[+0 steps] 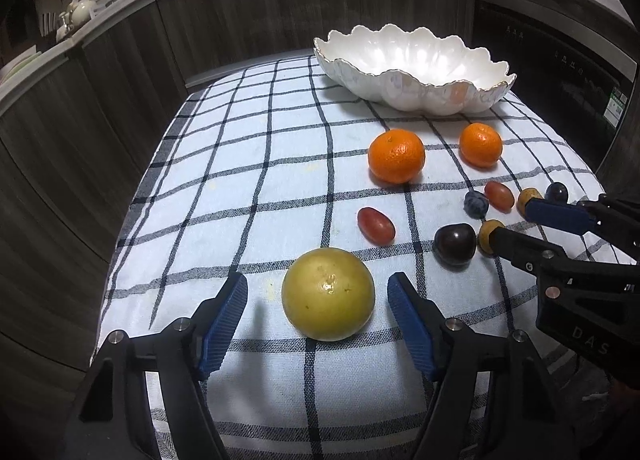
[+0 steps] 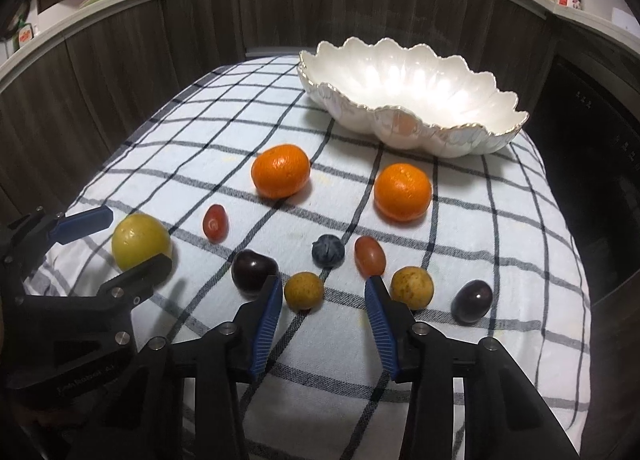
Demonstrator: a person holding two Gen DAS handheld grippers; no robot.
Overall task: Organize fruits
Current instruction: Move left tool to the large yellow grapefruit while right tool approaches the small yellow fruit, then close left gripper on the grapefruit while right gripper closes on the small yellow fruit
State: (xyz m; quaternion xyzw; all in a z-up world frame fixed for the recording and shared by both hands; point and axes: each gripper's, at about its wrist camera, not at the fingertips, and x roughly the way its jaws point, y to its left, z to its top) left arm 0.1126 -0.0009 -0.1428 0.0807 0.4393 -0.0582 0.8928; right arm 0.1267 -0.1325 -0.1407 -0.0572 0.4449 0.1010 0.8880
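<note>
A large yellow-green fruit (image 1: 328,294) lies on the checked cloth between the open fingers of my left gripper (image 1: 318,292), not touched; it also shows in the right wrist view (image 2: 138,240). My right gripper (image 2: 322,292) is open and empty, with a small tan fruit (image 2: 304,290) between its fingers near the left one. Two oranges (image 2: 281,175) (image 2: 403,191), two red grape tomatoes (image 2: 215,223) (image 2: 370,255), a blueberry (image 2: 328,250), a dark cherry (image 2: 252,270), a second tan fruit (image 2: 412,286) and a dark grape (image 2: 472,300) lie around. An empty white scalloped bowl (image 2: 448,139) stands at the back.
The checked cloth (image 1: 240,187) covers a small table whose edges drop off left and right. Dark wood cabinet fronts (image 1: 120,59) under a counter curve behind. A dark appliance front (image 1: 560,79) stands at the back right.
</note>
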